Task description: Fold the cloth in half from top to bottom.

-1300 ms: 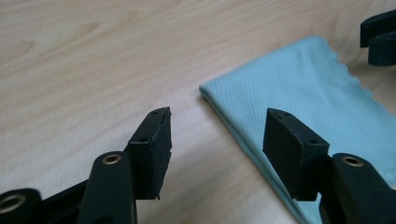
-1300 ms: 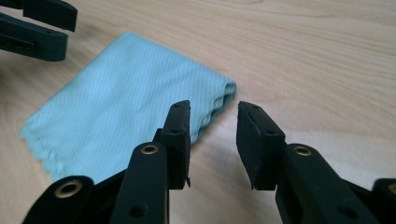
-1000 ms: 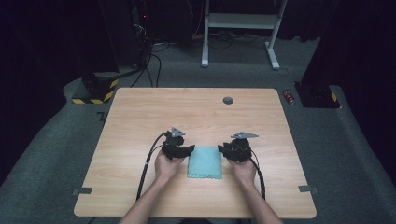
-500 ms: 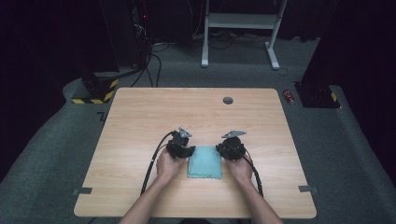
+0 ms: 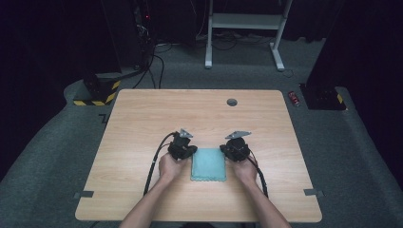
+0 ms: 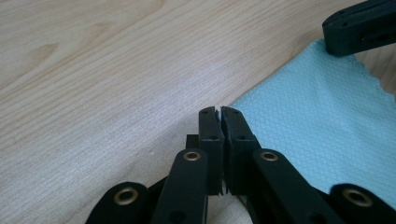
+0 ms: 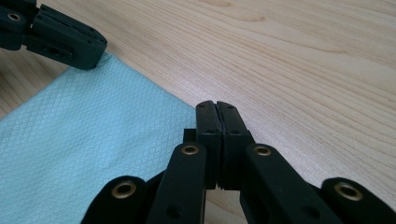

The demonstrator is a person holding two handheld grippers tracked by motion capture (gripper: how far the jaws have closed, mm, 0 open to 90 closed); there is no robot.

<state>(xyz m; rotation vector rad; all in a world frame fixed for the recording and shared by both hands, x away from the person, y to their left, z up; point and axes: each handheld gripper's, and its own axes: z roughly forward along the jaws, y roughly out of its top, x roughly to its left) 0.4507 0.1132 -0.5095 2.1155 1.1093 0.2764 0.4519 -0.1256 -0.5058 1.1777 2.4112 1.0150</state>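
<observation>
My left gripper (image 5: 189, 152) and right gripper (image 5: 228, 151), just closed, pinch the teal diamond-weave cloth's (image 5: 208, 164) top corners, frame center.

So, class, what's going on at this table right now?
A person holds a gripper in each hand over a light blue cloth lying flat on the wooden table. The left gripper and right gripper have just been closing, each at a far corner of the cloth, seemingly pinching its edge.

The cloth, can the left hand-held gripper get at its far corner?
Probably yes: the left hand-held gripper sits right at that corner of the cloth, jaws just closed, likely pinching its edge. Nothing on the table blocks it.
</observation>
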